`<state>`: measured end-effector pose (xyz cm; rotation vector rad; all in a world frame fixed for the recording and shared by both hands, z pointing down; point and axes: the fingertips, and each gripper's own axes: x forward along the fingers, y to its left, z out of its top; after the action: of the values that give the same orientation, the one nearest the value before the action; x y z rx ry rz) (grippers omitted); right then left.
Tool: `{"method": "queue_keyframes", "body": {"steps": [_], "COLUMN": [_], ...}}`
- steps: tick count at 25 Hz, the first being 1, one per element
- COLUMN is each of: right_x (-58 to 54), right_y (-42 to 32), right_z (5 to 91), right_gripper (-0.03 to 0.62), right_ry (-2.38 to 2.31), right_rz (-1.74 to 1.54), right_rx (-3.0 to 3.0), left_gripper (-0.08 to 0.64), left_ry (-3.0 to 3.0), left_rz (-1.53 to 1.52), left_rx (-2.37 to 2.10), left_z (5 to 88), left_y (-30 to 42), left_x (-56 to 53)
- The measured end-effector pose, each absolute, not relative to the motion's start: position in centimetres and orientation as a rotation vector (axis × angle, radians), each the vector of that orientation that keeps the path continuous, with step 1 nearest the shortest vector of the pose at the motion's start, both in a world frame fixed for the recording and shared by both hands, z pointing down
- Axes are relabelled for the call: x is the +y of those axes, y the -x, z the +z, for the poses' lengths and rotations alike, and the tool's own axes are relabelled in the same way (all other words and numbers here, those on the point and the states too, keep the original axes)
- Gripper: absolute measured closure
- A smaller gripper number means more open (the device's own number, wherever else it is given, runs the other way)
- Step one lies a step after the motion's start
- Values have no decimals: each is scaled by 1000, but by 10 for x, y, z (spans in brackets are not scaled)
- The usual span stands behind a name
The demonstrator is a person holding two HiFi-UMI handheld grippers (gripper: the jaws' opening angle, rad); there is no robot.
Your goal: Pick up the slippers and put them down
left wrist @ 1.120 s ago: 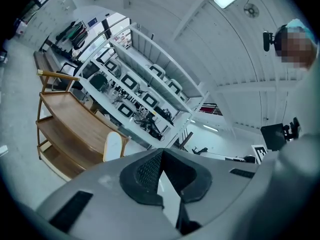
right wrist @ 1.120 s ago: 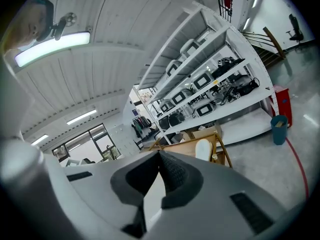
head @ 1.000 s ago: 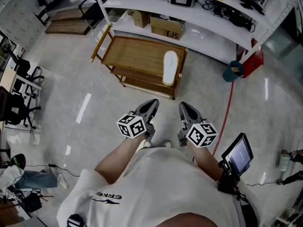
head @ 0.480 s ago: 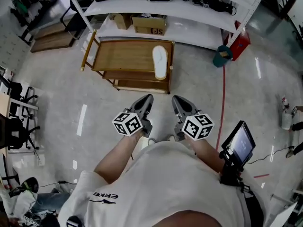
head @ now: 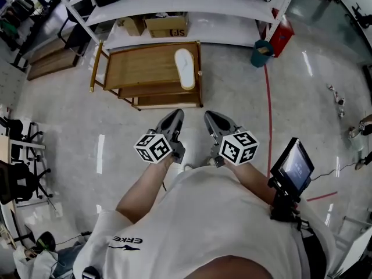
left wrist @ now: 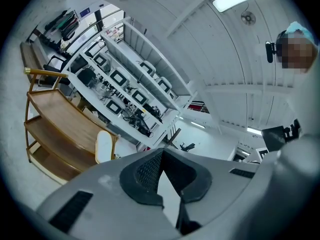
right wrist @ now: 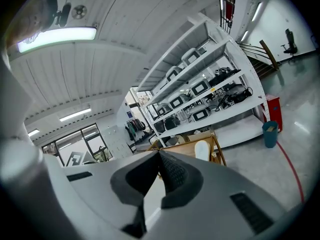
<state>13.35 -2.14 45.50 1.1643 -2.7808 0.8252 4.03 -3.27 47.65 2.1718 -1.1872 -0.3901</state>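
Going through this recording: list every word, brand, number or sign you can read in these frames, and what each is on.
"ERKE": seen upside down, on the person's white shirt.
"SF": seen upside down, on the side of the cardboard box.
Display on the handheld screen at the person's right: too small to read.
No other readable text; the gripper cubes carry only square markers.

In the head view, the wooden rack (head: 139, 68) and slipper (head: 185, 68) have shifted leftward.
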Motion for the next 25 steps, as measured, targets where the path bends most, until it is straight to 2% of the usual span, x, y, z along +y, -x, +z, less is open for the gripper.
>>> {"method": "queue_keyframes", "body": {"steps": [25], "right_x": [-27], "right_y": [-128], "right_z": [451], "right_gripper": [595], "right_ry": [-1161], "right_rz": [806], "right_rx": [-2762], "left_gripper": [557], "left_ry": [-2159], "left_rz": [-411], "left_rx": [-1166], "left_z": [474], "left_y": [-40], "left_x": [-36]}}
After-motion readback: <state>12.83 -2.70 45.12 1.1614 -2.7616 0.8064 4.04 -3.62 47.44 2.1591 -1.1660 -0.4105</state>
